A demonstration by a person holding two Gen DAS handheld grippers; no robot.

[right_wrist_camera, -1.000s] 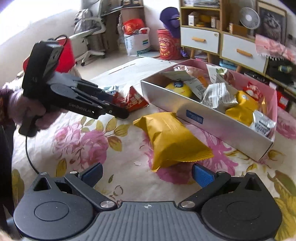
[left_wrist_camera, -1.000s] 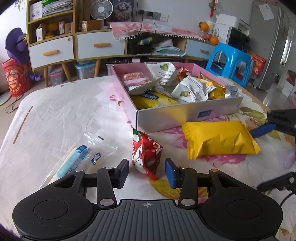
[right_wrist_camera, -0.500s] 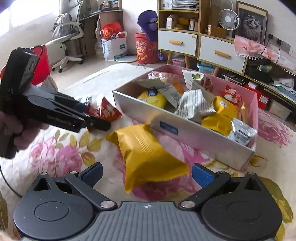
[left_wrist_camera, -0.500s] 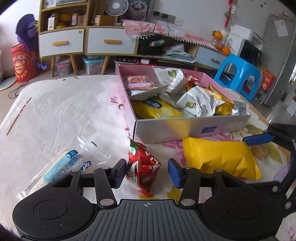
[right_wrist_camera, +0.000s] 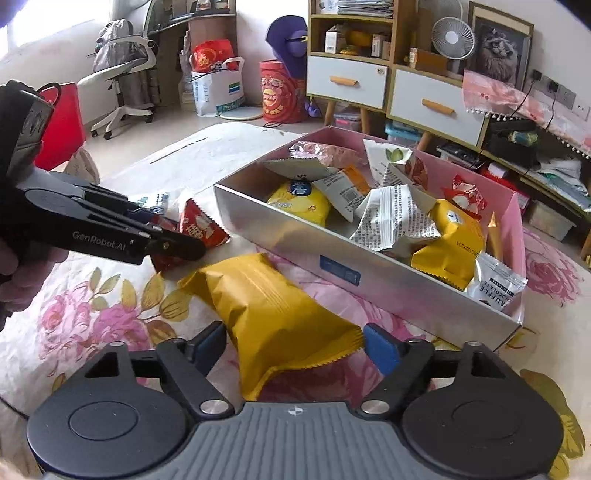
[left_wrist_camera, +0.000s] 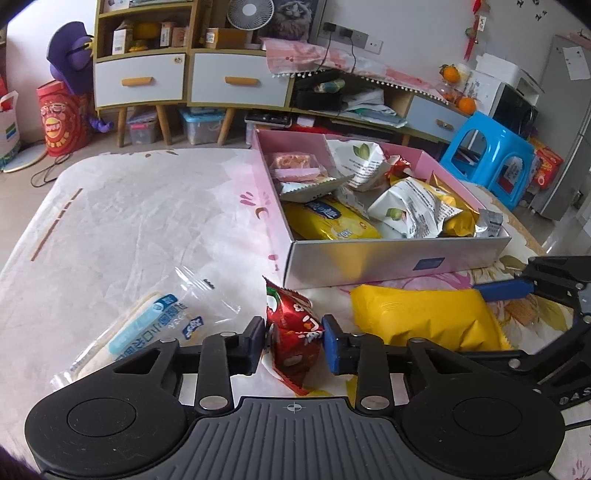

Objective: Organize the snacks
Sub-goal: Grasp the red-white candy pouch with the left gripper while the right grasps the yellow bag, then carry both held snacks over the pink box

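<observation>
Mostly done: box [left_wrist_camera: 369,258] near tabletop's far edge already full. Left outside, by box's near wall: red packet [left_wrist_camera: 293,332] between open left gripper [left_wrist_camera: 293,341], yellow bag [right_wrist_camera: 273,317] between wide-open right gripper [right_wrist_camera: 295,345], clear packet [left_wrist_camera: 147,328].

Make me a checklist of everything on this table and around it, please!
Surface: floral tablecloth, wrinkled.
Job's things: pink cardboard box full of snack packets; big yellow foil packet, small red foil packet and clear plastic biscuit bag lie outside it.
Clutter: nothing seen.
Grippers: left gripper open around the red packet; right gripper open around the yellow packet.
Cables: one on the floor.
Surroundings: drawer cabinets, blue plastic stool, white desk fan.
</observation>
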